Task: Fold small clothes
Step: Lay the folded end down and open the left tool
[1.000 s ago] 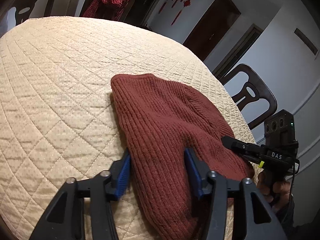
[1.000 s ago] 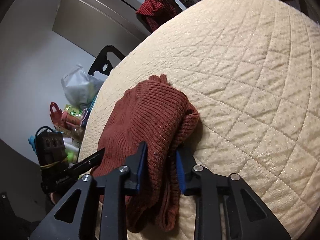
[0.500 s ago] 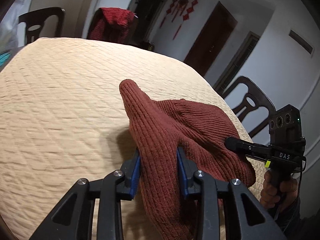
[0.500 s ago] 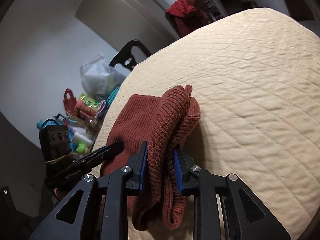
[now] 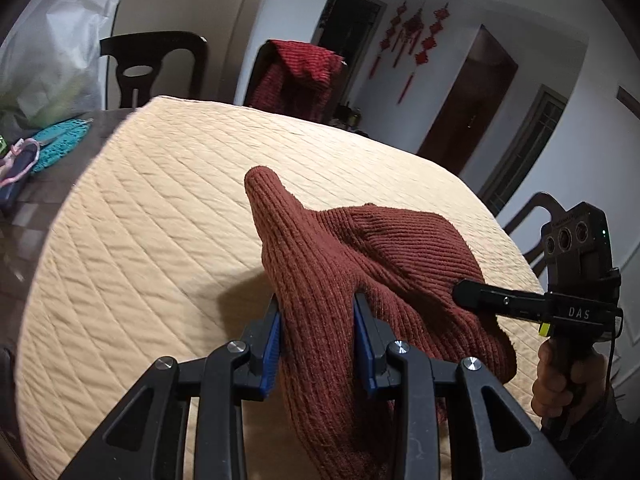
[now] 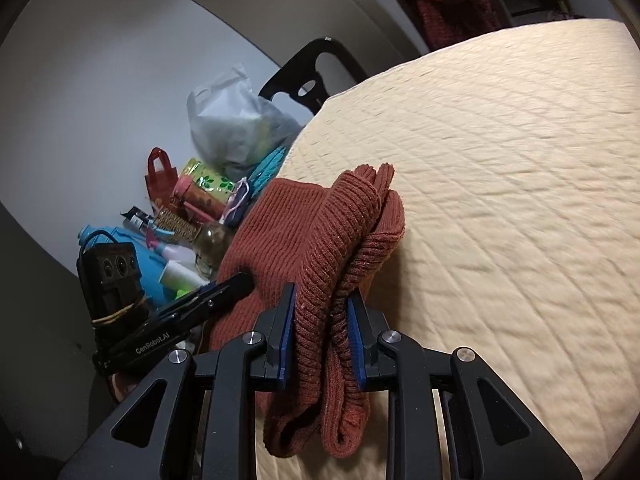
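Two hand-held grippers work side by side, each clamped on knitted fabric. The left gripper (image 5: 318,344) points forward and downward, its blue-padded fingers (image 5: 270,350) pressing a bunched fold of the rust-red knit garment (image 5: 360,260) from both sides. The right gripper (image 6: 322,332) is angled downward too, its jaws closed narrowly on a thicker, doubled edge of the same garment. Seen from the left wrist camera, the right gripper reaches in from the right edge, its black fingertip against the cloth, with the person's right hand (image 5: 560,376) wrapped around the pistol-style handle beneath it.
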A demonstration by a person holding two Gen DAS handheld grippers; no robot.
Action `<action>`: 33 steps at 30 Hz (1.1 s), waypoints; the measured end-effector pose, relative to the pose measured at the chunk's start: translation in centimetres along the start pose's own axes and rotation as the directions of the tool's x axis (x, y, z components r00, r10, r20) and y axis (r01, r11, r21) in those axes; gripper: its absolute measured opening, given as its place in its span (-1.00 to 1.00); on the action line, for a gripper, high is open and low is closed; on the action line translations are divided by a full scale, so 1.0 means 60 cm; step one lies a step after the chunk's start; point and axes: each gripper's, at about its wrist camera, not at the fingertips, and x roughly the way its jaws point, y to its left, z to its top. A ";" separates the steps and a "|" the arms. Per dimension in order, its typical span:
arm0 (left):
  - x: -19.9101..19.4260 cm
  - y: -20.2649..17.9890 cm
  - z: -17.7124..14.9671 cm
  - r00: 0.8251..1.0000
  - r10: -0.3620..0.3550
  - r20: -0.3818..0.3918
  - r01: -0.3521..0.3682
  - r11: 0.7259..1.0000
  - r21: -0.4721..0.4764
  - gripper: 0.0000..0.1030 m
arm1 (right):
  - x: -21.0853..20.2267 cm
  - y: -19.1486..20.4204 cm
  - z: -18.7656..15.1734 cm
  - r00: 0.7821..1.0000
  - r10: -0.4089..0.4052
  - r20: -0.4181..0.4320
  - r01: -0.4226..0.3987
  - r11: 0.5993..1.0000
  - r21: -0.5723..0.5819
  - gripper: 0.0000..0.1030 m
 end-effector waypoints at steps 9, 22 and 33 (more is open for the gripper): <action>0.073 0.085 0.011 0.996 0.050 -0.070 -0.054 0.997 -0.054 -0.26 | 0.089 -0.034 0.018 0.997 -0.060 -0.051 0.062 0.998 0.027 -0.47; 0.000 0.040 -0.031 0.996 0.090 0.010 -0.090 0.995 0.032 -0.23 | 0.067 0.022 0.021 0.974 -0.227 -0.001 0.223 0.959 -0.177 -0.43; -0.032 0.010 -0.083 0.980 0.196 0.018 -0.197 0.978 0.074 -0.24 | 0.034 0.068 -0.036 0.952 -0.306 0.026 0.296 0.891 -0.345 -0.47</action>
